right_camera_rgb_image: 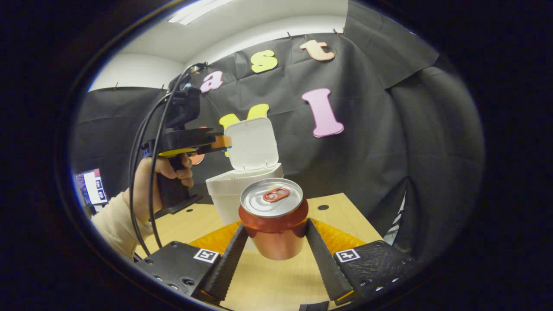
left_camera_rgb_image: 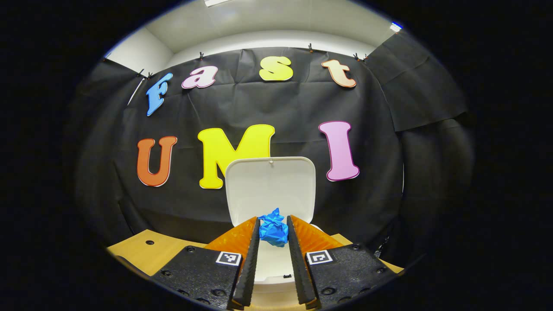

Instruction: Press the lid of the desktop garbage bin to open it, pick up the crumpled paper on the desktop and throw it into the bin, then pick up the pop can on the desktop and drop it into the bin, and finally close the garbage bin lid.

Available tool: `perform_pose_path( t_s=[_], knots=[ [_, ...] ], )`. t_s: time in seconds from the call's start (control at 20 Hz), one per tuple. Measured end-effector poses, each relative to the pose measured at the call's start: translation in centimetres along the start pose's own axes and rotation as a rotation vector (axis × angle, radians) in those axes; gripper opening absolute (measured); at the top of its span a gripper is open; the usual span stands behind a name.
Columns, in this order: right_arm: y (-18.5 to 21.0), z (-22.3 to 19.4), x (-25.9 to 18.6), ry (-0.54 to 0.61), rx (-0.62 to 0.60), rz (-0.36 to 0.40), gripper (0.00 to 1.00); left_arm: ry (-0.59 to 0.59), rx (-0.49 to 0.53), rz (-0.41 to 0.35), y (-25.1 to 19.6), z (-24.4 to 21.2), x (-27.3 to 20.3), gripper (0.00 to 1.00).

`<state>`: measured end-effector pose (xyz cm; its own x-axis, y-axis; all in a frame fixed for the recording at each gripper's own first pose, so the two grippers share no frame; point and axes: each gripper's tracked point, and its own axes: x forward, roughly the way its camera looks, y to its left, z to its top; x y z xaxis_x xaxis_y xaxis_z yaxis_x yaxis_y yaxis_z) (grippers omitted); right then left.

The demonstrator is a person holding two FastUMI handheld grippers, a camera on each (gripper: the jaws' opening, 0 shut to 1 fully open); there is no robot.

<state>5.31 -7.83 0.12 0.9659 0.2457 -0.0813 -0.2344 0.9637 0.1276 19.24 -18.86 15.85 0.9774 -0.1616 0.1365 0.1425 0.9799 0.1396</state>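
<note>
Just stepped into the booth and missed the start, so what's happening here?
A person is clearing a desk into a small white bin whose lid already stands open. The left gripper holds a blue crumpled paper in front of the open lid, above the bin, not yet dropped in. The right gripper is closed on an upright pop can, which looks lifted a little off the wooden desk.

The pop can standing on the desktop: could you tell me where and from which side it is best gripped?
Grip the pop can across its round side wall, below the rim, coming in level from the front. It stands upright, and the right gripper already straddles it that way.
</note>
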Motion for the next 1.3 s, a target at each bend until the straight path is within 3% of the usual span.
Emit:
perform_pose_path(
  t_s=[0.15, 0.75, 0.9, 1.0, 1.05, 1.1, 1.3],
  knots=[
    [-0.8, -0.6, 0.2, 0.009, 0.021, -0.011, 0.83, 0.026, 0.015, -0.003, -0.7, -1.4, 1.7, 0.41],
    [-3.0, -1.5, 1.4, 0.021, 0.068, -0.053, 0.82, 0.147, -0.078, 0.001, -1.5, -7.5, 3.5, 0.46],
    [-3.0, -1.6, 1.4, 0.019, 0.069, -0.052, 0.82, 0.112, -0.11, -0.065, -3.0, -7.0, 3.3, 0.49],
    [-3.2, -1.8, 1.6, 0.021, 0.071, -0.055, 0.82, 0.072, -0.106, -0.115, -3.9, -6.0, 2.6, 0.78],
    [-3.4, -1.9, 1.8, 0.027, 0.073, -0.062, 0.82, 0.067, -0.085, -0.116, -3.8, -5.9, 2.2, 0.78],
    [-3.7, -2.1, 1.9, 0.031, 0.074, -0.066, 0.82, 0.069, -0.061, -0.111, -3.7, -5.9, 1.8, 0.96],
    [-4.4, -2.6, 2.3, 0.04, 0.073, -0.095, 0.83, 0.048, 0.004, -0.051, -1.9, -5.8, -0.9, 0.97]
  ],
)
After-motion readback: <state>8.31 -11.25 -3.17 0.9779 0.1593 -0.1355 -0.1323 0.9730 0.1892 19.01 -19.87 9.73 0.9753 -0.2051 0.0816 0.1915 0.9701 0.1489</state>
